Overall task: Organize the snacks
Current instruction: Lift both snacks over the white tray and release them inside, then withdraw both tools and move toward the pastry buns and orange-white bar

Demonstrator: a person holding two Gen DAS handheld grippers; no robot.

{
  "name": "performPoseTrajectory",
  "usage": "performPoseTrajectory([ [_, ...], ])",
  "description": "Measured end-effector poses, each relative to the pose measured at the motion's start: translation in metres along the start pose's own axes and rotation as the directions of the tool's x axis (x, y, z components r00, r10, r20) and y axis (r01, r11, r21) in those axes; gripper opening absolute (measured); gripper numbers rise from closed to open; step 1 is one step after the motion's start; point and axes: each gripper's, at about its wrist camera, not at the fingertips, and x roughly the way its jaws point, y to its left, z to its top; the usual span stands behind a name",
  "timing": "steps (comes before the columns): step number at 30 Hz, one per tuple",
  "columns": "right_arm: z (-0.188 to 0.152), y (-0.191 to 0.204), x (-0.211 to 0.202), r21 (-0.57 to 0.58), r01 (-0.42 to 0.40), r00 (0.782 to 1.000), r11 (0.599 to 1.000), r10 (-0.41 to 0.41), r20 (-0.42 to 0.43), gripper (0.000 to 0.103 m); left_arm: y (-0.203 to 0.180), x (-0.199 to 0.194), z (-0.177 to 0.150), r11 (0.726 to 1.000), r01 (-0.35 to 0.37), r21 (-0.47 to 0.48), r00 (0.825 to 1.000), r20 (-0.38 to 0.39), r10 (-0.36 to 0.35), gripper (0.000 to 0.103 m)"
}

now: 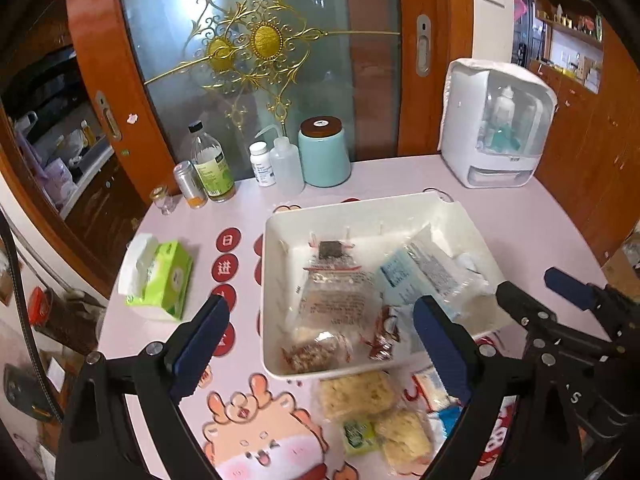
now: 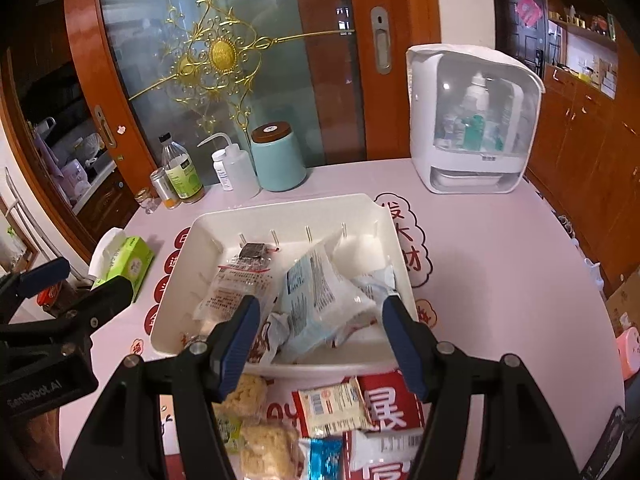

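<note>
We look from two fisheye cameras, one riding behind each gripper, both angled down and forward along their fingers toward the table (image 1: 400, 176). In the left view the left gripper (image 1: 320, 344) frames the near edge of the bin (image 1: 360, 208), which sits close ahead and slightly right of it; the right gripper (image 1: 524, 292) enters from that side. In the right view the right gripper (image 2: 320, 332) hangs just above the bin's (image 2: 280, 206) near wall, with the left gripper (image 2: 80, 280) at its left. Both views share the bin, the jar (image 1: 324, 152) (image 2: 276, 160) and the door (image 1: 256, 40) (image 2: 220, 52) beyond.
</note>
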Motion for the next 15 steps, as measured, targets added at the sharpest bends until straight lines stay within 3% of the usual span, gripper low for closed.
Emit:
performPoseTrajectory([
  [5,-0.015,-0.006,-0.019,0.008,-0.011,1.000,1.000,0.011,0.007,0.064,-0.005,-0.025,-0.017,0.999,0.003,-0.045,0.999,0.034,-0.002,0.093],
  [10,-0.031,-0.014,-0.038,0.013,-0.020,1.000,1.000,0.020,0.015,0.064,-0.001,-0.048,-0.036,0.986,0.082,-0.142,0.996,0.051,-0.076,0.093],
  [15,-0.047,-0.022,-0.057,0.001,-0.015,1.000,1.000,0.015,0.024,0.064,-0.003,-0.066,-0.051,0.982,0.097,-0.161,0.994,0.057,-0.089,0.093],
])
